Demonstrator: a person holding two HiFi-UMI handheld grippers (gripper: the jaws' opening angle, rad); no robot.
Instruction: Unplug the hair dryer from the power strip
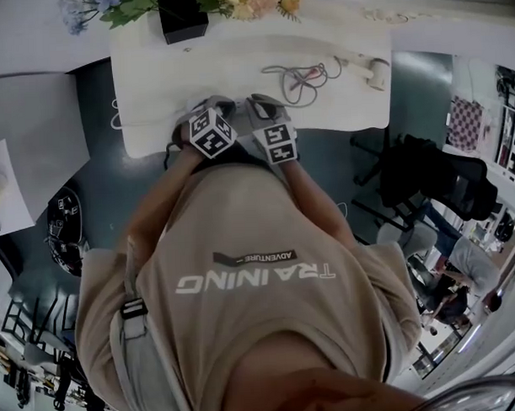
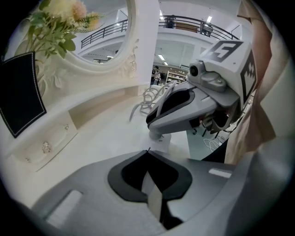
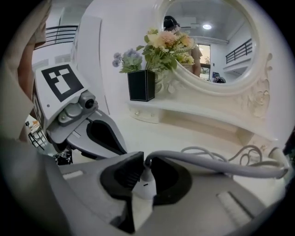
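White plug (image 3: 144, 186), smooth grey cord (image 3: 221, 164) (curving), pinched in right tool (image 3: 144, 162)

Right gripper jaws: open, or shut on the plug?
Shut: the right gripper has its jaws pinched on the white plug, grey cord leading away.

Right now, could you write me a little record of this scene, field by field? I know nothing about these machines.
Setting: white vanity table with an oval mirror
Right gripper: shut on a white plug with a grey cord
Left gripper: shut on a thin white piece, perhaps the power strip
Hair dryer: lying toward the table's right end
Also there: black vase of flowers
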